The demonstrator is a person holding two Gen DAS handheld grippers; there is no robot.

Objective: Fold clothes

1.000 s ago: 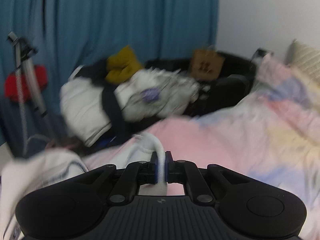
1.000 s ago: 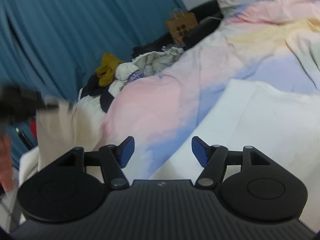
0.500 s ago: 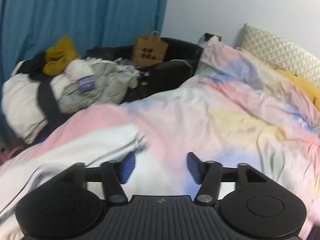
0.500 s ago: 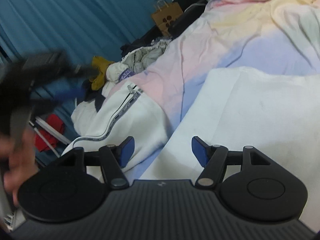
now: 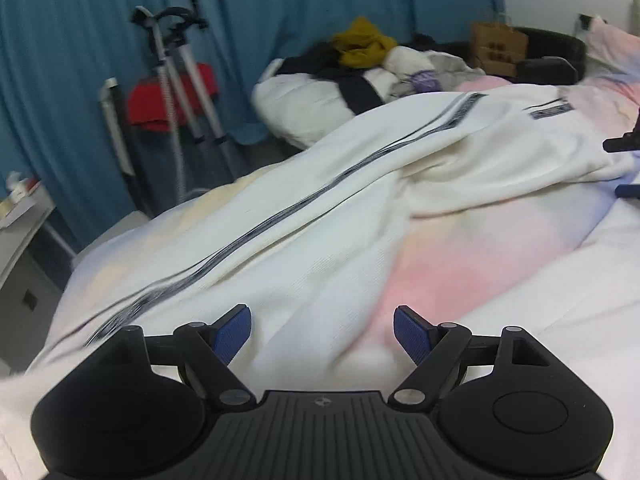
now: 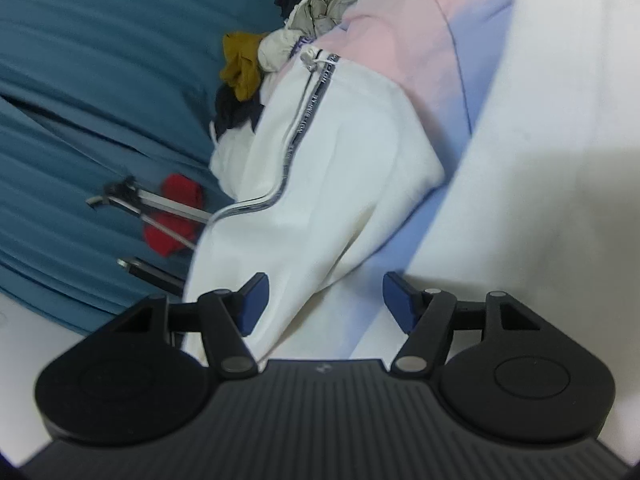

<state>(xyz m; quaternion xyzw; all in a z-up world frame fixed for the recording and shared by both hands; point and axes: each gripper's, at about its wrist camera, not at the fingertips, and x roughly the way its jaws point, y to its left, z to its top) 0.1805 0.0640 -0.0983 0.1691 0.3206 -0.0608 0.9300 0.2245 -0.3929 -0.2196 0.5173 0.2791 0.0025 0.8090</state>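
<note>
Released since the earlier frame, the trousers (image 5: 360, 184) lie spread on the bed (image 5: 460, 272), long axis from lower left to upper right in the left view. Left gripper (image 5: 322, 330) hangs just over them, tilted down, jaws opening, empty. Right gripper (image 6: 323, 300) hovers at the hem end, jaws wide, gripping nothing.

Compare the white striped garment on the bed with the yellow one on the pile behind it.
The white garment is stretched out along the bed; the yellow garment is bunched up atop the pile. The white one has a dark stripe; the yellow one looks plain. The white one looks far larger. Neither is folded.
</note>
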